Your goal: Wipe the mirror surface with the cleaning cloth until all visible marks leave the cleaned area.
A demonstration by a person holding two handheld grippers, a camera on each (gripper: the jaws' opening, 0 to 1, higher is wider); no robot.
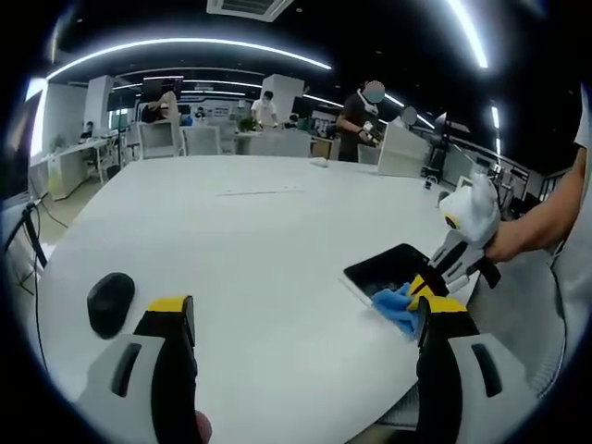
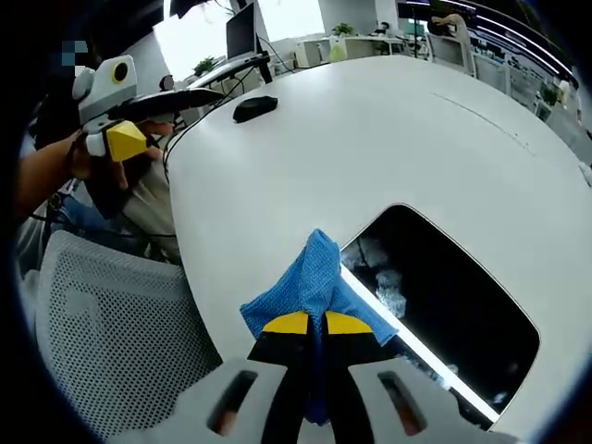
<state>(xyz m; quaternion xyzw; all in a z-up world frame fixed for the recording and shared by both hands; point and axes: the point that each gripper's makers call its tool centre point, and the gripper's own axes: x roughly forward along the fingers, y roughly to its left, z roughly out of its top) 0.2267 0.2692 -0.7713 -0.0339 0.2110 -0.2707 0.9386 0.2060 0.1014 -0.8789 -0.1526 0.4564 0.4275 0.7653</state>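
The mirror [image 2: 453,305] lies flat near the edge of the white table [image 2: 370,139]; its dark glass reflects the ceiling lights and carries whitish smudges near its near-left corner. A blue cleaning cloth [image 2: 310,273] rests over that corner and the table beside it, with my right gripper [image 2: 317,324] shut on it. In the left gripper view the mirror [image 1: 388,266] is at the right with the cloth [image 1: 396,307] on its near corner, held by the right gripper [image 1: 423,287]. My left gripper [image 1: 307,313] hovers above bare table, jaws wide apart and holding nothing.
A black mouse [image 1: 109,303] sits on the table to the left of my left gripper. A grey mesh chair [image 2: 102,324] stands at the table edge by the person holding the grippers. Desks, chairs and other people are far across the room.
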